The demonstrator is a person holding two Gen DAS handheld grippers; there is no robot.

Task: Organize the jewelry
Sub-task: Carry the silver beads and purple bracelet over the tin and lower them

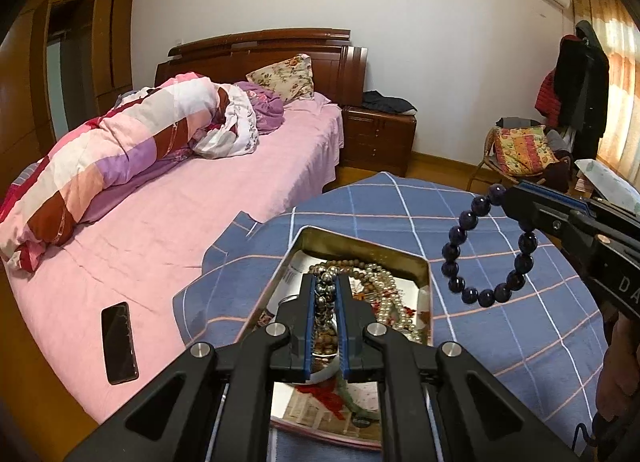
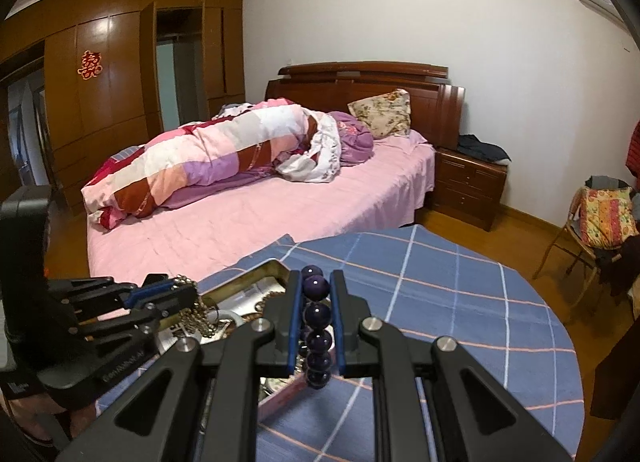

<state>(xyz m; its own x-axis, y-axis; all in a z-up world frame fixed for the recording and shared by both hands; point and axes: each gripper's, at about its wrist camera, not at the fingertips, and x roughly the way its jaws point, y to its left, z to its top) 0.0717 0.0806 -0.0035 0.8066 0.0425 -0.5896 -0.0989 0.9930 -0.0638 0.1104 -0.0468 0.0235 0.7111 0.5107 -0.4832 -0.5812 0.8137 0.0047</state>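
Left wrist view: left gripper [image 1: 325,282] clenching on beaded strand [image 1: 325,298] over tin [image 1: 426,270], lifting it from tangled heap [image 1: 376,294]. Right gripper [image 2: 316,294] pinching purple bead bracelet [image 1: 488,250], dangling it above blue checked cloth [image 1: 500,342], beside tin. Sorting seeming early: one bracelet out, most pieces lying tangled inside.

Home bedrm: bed [image 2: 280,218], wardrobe [image 2: 120,102], nightstand [image 2: 468,186].
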